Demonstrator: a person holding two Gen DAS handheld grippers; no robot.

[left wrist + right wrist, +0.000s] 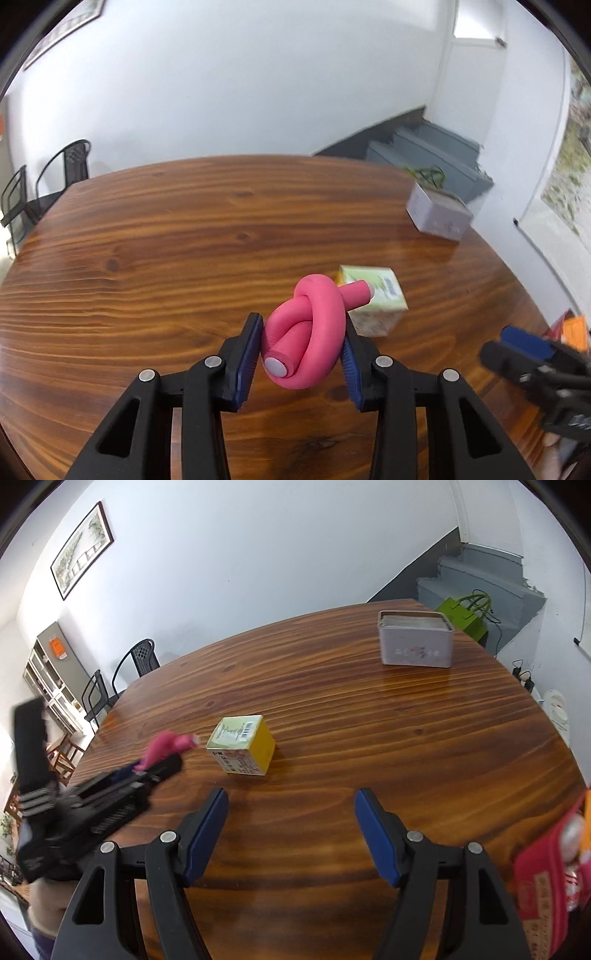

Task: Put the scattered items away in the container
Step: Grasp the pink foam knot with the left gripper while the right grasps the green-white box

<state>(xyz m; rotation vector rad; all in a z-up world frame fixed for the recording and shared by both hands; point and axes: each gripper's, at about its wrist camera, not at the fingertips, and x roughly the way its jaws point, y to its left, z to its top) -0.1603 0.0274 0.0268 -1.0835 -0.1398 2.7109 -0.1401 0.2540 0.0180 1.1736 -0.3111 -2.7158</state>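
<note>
My left gripper is shut on a knotted pink foam tube and holds it above the wooden table. Both show blurred in the right wrist view: left gripper, tube. A small yellow-green box lies just beyond the tube; it also shows mid-table in the right wrist view. My right gripper is open and empty, above the table in front of the box. A red container with items inside sits at the right edge.
A grey tin filled with cards stands at the table's far right, also in the left wrist view. Black chairs stand beyond the far left edge. A green bag and grey stairs lie behind the table.
</note>
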